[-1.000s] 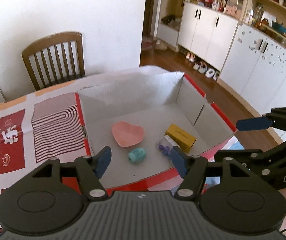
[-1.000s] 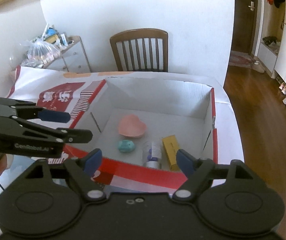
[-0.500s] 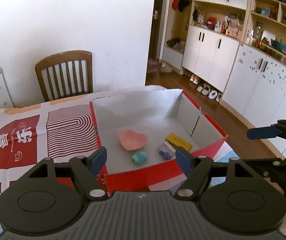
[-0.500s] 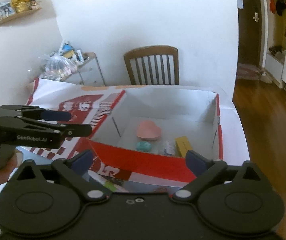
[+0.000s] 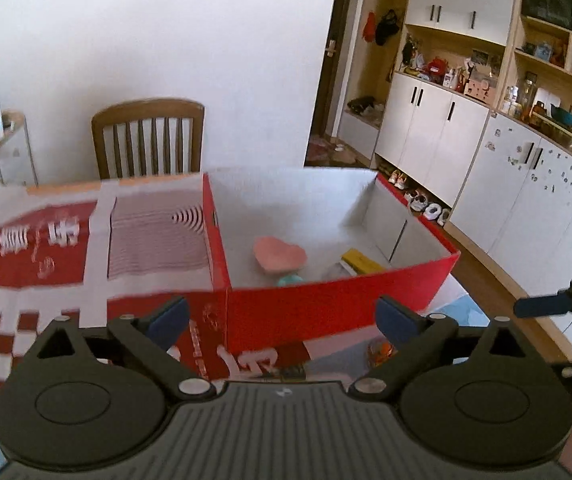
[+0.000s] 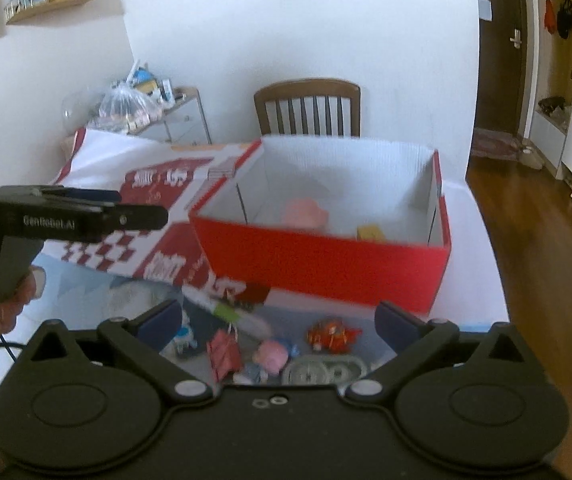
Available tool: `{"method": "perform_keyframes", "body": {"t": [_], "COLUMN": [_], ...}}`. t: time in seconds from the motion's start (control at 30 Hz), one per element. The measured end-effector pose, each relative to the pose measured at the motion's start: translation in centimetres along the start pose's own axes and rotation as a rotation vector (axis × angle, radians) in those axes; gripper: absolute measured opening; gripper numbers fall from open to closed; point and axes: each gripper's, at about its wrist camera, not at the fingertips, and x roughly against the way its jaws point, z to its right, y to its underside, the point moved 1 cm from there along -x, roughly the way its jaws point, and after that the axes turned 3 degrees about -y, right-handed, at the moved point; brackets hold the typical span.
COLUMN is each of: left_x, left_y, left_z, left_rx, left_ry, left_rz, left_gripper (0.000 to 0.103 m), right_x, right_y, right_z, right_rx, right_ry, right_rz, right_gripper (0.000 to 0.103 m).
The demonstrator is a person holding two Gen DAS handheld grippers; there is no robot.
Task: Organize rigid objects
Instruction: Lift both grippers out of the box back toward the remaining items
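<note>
1. The left gripper [image 5: 282,318] has its jaws spread wide and holds nothing; the right gripper [image 6: 280,318] is likewise wide open and empty. Neither touches the red cardboard box with white inner walls [image 6: 326,258].
2. Inside the box lie a pink heart-shaped dish [image 5: 279,254], a yellow rectangular carton [image 5: 360,261] and a small teal rounded object [image 5: 290,279], partly hidden behind the box's near wall.
3. Just in front of the box, on the table, sit loose pieces: a red-orange toy [image 6: 333,335], a red folded item [image 6: 223,354], a pink rounded toy [image 6: 272,354] and a grey oval-patterned piece [image 6: 324,370].
4. Risk: these pieces crowd together, so a wide grasp probably catches or nudges a neighbour.
5. Risk: the box's near wall stands tall; a low carry likely knocks it.
6. Risk: both grippers are near the box's front and may collide.
</note>
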Motion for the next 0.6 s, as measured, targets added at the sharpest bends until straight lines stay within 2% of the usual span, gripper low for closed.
{"method": "perform_keyframes", "body": {"t": [0.2,0.4,0.6], "left_x": [-1.0,-2.3,-3.5], "left_y": [3.0,5.8,7.8], "left_z": [0.0,-0.8,-0.2], "left_rx": [-0.024,0.045,-0.025], "left_ry": [-0.094,-0.05,-0.07], "left_rz": [-0.049,-0.14,-0.172], "left_gripper": [0.101,0.101,0.101], "right_x": [-0.9,-2.1,-3.3], "right_y": [2.7,4.4,5.6], "right_z": [-1.2,-2.3,-3.1], "right_rx": [0.014,-0.024,-0.039], "right_ry": [0.008,-0.011,0.003], "right_rz": [-0.066,-0.139,-0.198], "right_gripper": [0.103,0.103,0.103]}}
